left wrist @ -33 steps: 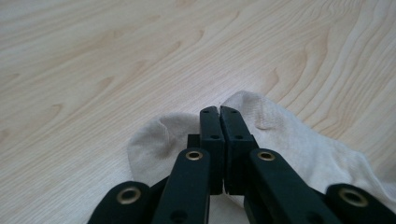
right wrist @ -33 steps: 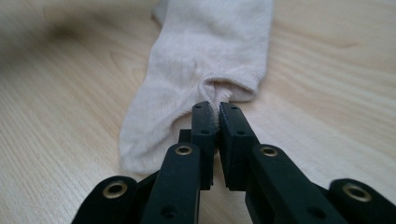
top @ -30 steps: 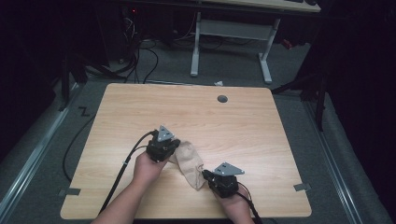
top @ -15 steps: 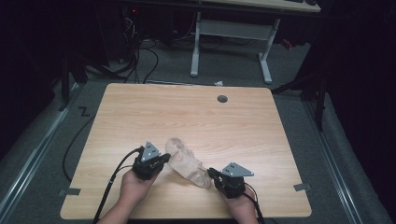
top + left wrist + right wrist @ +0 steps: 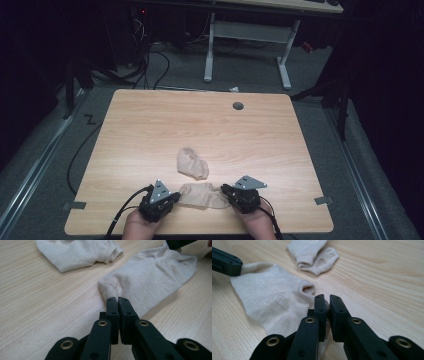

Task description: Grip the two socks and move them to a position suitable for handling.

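Socks numbered two: my left gripper (image 5: 172, 196) and right gripper (image 5: 226, 191) each pinched the nearer sock's (image 5: 202, 195) ends; the other sock (image 5: 192, 162) lay free.

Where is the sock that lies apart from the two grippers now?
In the high view the loose sock lies on the table, just beyond the stretched sock, near the table's middle.

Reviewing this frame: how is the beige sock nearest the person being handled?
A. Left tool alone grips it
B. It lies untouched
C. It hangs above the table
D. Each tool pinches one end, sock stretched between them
D: the left tool pinches one end of the near sock and the right tool the other, with it lying flat on the table; the second sock lies apart.
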`<state>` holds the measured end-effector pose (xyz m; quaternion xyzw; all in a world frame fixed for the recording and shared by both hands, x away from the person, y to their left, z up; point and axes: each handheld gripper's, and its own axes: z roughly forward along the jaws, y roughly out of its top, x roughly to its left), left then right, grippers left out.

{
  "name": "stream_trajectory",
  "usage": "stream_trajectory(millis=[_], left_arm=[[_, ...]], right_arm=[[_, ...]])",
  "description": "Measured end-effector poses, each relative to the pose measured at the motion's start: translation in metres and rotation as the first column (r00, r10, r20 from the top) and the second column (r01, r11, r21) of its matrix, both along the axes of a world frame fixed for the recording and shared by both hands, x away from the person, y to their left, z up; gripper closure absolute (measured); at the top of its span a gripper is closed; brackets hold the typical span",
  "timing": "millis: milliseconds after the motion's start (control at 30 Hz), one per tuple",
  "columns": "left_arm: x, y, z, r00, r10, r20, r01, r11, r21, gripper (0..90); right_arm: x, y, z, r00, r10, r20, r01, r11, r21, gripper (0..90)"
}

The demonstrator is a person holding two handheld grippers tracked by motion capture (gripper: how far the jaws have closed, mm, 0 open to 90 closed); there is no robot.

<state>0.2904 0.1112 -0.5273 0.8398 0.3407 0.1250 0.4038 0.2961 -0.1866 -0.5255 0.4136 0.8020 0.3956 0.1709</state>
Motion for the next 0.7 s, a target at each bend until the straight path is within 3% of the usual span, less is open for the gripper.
stream_trajectory(millis=[100,233,400,500,567,700], left_arm=[[0.000,0.002,0.003,0.9999,0.006,0.011,-0.006,1.0000,-0.004,78.8],[0.003,0.001,0.009,0.9993,0.009,0.036,-0.009,1.0000,-0.001,67.7],[0.028,-0.016,0.017,0.9991,-0.017,0.039,0.016,0.9995,0.027,62.4],[0.038,-0.025,0.014,0.9992,-0.028,0.028,0.027,0.9986,0.045,66.0],[0.045,-0.029,0.006,0.9993,-0.036,-0.007,0.036,0.9970,0.068,73.0],[0.044,-0.027,0.000,0.9995,-0.028,-0.012,0.029,0.9975,0.064,84.9]], right_arm=[[0.001,0.001,-0.002,1.0000,-0.002,-0.006,0.002,1.000,-0.017,81.4],[0.002,-0.001,-0.001,1.0000,0.003,0.002,-0.003,1.000,-0.004,74.2],[-0.003,-0.009,0.006,0.9992,-0.020,0.034,0.019,0.999,0.036,70.8],[-0.009,-0.013,0.009,0.9991,-0.028,0.032,0.026,0.998,0.050,70.6],[-0.011,-0.015,0.009,0.9996,-0.021,0.020,0.020,0.998,0.051,69.8],[-0.014,-0.011,0.000,0.9997,0.008,-0.024,-0.007,1.000,0.019,69.2]])
